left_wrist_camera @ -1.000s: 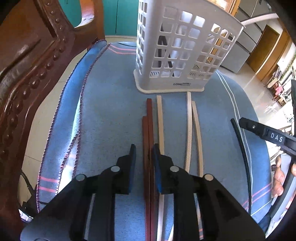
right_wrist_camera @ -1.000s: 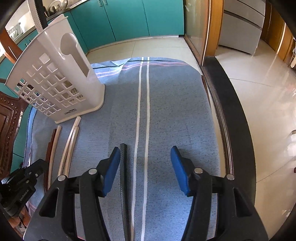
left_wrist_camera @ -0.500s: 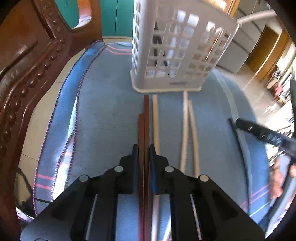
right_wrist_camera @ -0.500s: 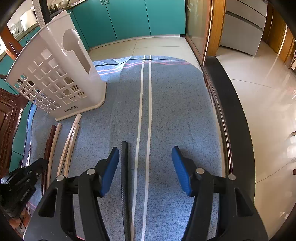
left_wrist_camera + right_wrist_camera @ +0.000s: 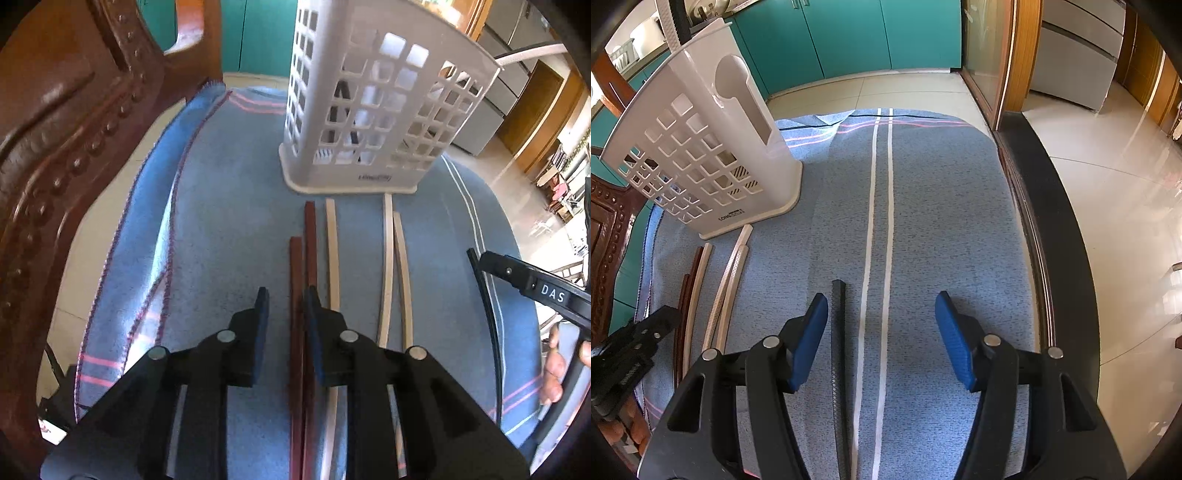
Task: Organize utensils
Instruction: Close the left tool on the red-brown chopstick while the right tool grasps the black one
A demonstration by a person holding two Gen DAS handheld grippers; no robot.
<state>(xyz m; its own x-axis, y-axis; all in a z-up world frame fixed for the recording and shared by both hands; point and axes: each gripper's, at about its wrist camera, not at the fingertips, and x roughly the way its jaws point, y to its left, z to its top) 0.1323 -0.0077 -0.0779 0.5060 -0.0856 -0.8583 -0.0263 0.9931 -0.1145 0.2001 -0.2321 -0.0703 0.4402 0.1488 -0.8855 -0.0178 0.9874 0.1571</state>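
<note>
Two dark red chopsticks [image 5: 309, 243] lie side by side on the blue cloth [image 5: 229, 206], in front of a white perforated utensil basket [image 5: 373, 103]. My left gripper [image 5: 286, 306] is open around them, jaws apart, the right pad close to the sticks. Three pale wooden chopsticks [image 5: 332, 251] lie to their right. A black chopstick [image 5: 838, 332] lies between the jaws of my wide-open, empty right gripper [image 5: 881, 317], near its left pad. The basket [image 5: 701, 147] holds a black and a white utensil.
A carved dark wooden chair back [image 5: 55, 155] rises at the left. The table's dark edge [image 5: 1045, 236] runs along the right, with tiled floor beyond. Teal cabinets [image 5: 849, 37] stand behind. The right gripper shows in the left wrist view [image 5: 535, 288].
My left gripper closed on the two red chopsticks half a second ago and has now opened again. The right gripper has barely moved and stays open.
</note>
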